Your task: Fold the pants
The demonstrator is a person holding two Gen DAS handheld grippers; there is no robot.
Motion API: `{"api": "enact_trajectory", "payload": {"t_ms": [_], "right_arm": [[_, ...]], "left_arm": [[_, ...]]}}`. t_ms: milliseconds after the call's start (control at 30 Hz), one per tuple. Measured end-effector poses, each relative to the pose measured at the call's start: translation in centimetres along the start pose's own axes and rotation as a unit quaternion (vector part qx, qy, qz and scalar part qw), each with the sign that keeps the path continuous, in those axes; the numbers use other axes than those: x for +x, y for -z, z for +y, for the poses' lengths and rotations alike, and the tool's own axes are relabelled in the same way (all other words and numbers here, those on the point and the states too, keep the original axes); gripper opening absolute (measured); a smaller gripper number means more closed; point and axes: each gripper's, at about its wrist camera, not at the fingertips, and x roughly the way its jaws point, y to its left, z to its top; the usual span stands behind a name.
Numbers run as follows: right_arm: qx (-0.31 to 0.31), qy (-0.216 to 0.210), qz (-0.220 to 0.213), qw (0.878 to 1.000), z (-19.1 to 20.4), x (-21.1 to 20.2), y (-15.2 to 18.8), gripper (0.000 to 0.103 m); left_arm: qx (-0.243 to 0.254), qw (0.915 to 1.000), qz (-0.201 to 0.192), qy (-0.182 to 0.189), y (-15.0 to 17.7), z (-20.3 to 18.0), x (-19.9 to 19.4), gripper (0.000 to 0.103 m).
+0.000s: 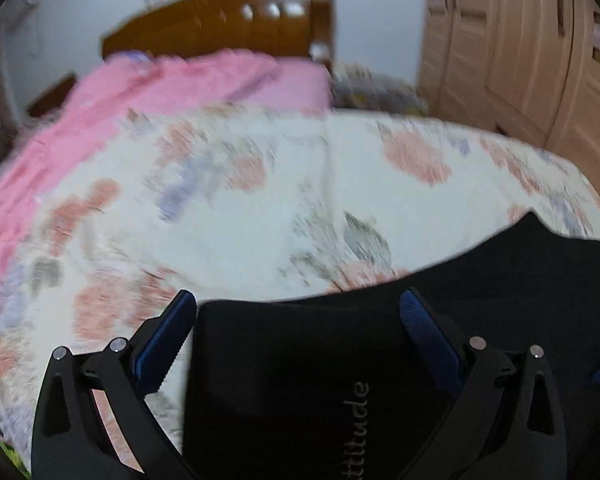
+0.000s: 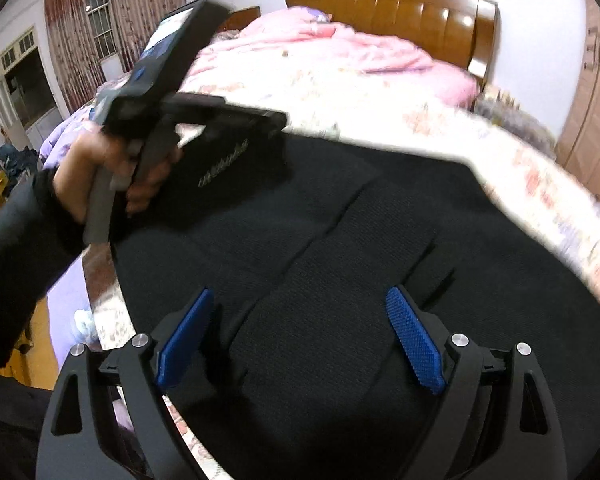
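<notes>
Black knit: pants (image 2: 340,240) spread flat on bed's near end, grey lettering on the left part.
R gripper (image 2: 300,336): low over the pants, blue pads (image 2: 414,344) wide apart, gripping nothing.
L gripper (image 1: 296,332): jaws wide, straddling the lettered fabric edge, not clamped.
L hand (image 2: 112,176): on the tool's handle.
Bedspread (image 1: 260,184): floral, w/ pink quilt (image 2: 332,48) beyond.
Far: wooden headboard (image 2: 400,12); wardrobe (image 1: 520,48) to the right.
</notes>
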Motion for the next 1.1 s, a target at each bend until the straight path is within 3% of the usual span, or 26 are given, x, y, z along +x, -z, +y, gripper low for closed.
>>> {"api": "enact_trajectory", "payload": {"t_ms": [133, 233, 333, 400, 500, 667, 767, 867, 1000, 1100], "right_arm": [[-0.018, -0.002, 0.009, 1.0, -1.4, 2.2, -2.2, 0.087], [-0.038, -0.026, 0.037, 0.998, -1.5, 5.5, -3.2, 0.087], [-0.07, -0.006, 0.056, 0.996, -1.2, 7.8, -3.2, 0.097], [-0.041, -0.028, 0.067, 0.997, -2.4, 8.5, -3.1, 0.099], [-0.01, -0.043, 0.069, 0.997, -3.5, 8.5, -2.7, 0.098], [-0.012, -0.019, 0.07, 0.997, -2.8, 8.0, -2.7, 0.098], [-0.02, 0.03, 0.04, 0.999, -1.5, 5.9, -3.3, 0.098], [-0.031, 0.033, 0.003, 0.999, 0.2, 3.3, -3.0, 0.098], [-0.058, 0.036, 0.038, 0.997, 1.7, 3.5, -0.8, 0.098], [0.004, 0.0, 0.047, 0.999, 0.1, 4.2, 0.7, 0.098]], "left_arm": [[0.024, 0.9984, -0.035, -0.038, 0.9, -0.8, -3.9, 0.101], [0.036, 0.9983, -0.013, -0.045, 2.6, -1.4, -4.5, 0.101], [0.049, 0.9963, 0.034, -0.062, 4.8, -1.3, -2.7, 0.101], [0.036, 0.9978, 0.031, -0.046, 5.6, -0.6, -2.3, 0.102], [0.01, 0.9987, 0.041, -0.027, 5.5, 0.3, -2.1, 0.102], [0.01, 0.9989, 0.039, -0.024, 5.7, 0.3, -1.9, 0.102], [-0.001, 0.999, 0.042, -0.015, 5.8, 0.6, -1.9, 0.102], [-0.003, 0.9989, 0.044, -0.015, 5.8, 0.6, -1.8, 0.102], [-0.003, 0.9988, 0.047, -0.017, 5.7, 0.5, -1.7, 0.102], [-0.005, 0.9987, 0.047, -0.017, 5.8, 0.5, -1.7, 0.102]]}}
